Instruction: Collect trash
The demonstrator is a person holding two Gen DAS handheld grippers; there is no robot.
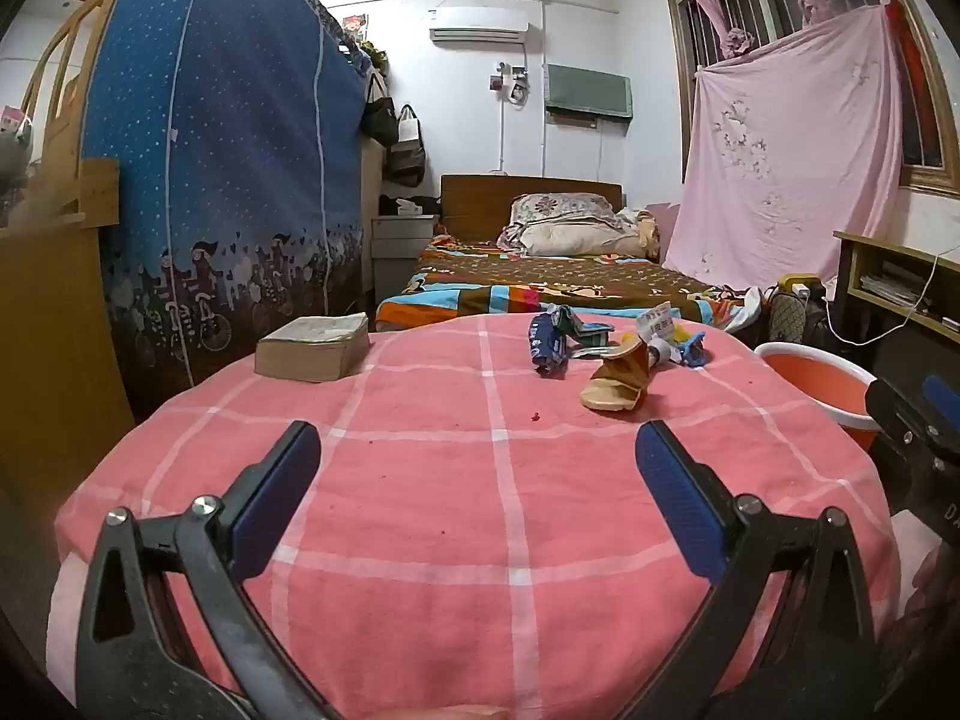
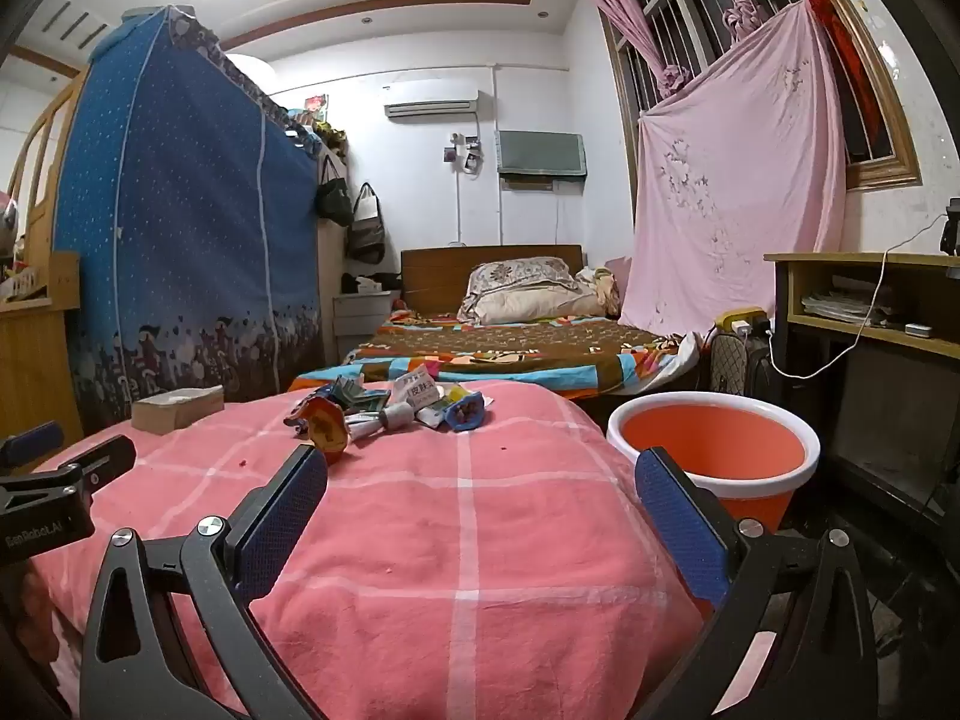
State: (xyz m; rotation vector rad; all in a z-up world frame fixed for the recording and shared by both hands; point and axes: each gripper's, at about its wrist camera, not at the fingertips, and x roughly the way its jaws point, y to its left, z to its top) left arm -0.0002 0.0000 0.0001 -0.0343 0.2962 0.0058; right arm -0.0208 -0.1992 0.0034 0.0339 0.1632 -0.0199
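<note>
Both grippers hang over the near part of the pink checked cloth, the left gripper and the right gripper each with its jaws spread wide and nothing between them. The trash, a small heap of crumpled wrappers and a squashed tan carton, lies on the far part of the cloth, well apart from both grippers: ahead and a little to the right for the left one, ahead and to the left for the right one. An orange bucket with a white rim stands just beside the cloth's right edge, near the right gripper, and a tan block rests at the far left corner.
</note>
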